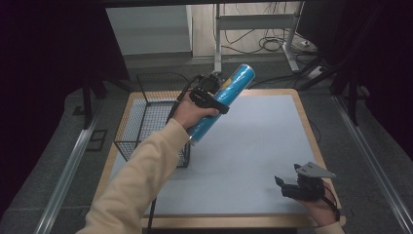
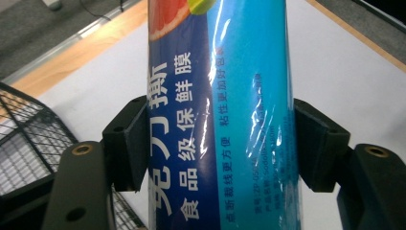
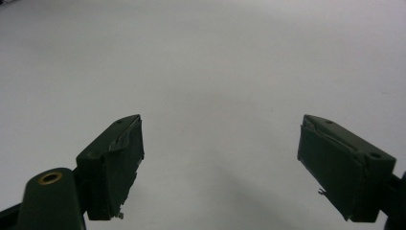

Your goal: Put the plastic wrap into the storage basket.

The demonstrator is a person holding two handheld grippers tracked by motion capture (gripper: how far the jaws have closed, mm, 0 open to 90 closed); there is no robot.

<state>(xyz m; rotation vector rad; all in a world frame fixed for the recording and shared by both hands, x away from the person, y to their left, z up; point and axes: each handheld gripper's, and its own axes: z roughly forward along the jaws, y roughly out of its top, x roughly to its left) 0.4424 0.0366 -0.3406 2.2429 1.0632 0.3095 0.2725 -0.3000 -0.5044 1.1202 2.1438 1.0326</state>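
Right tool [image 1: 291,184]: near right corner of worktop, held low over the white mat; jaws spread wide apart, nothing between them; grey three-cornered plate on top. Right gripper view [image 3: 220,163]: two black jaws apart, bare pale surface between.
Right hand [image 1: 321,209]: at bottom right edge, wrapped round the tool's rear.
Worktop [image 1: 253,161]: white mat on a wood-edged board; bare across centre and right.
Left sleeve [image 1: 141,180]: pale yellow, running diagonally from bottom left toward far left of worktop.
Left hand [image 1: 189,114]: gripping the left tool above the basket's right side.
Left tool [image 1: 210,97]: clenched on the blue roll, jaws pressing its two sides about mid-length. Left gripper view [image 2: 218,143]: black pads flush against the wrapper both sides.
Blue roll [image 1: 221,103]: cling-film tube, blue glossy wrapper with white Chinese print and fruit picture; lifted off the worktop, tilted, upper end pointing far right, lower end near basket's rim.
Wire basket [image 1: 141,124]: black mesh, on far left part of worktop.
Beyond worktop: grey floor, metal frame legs, loose cables.
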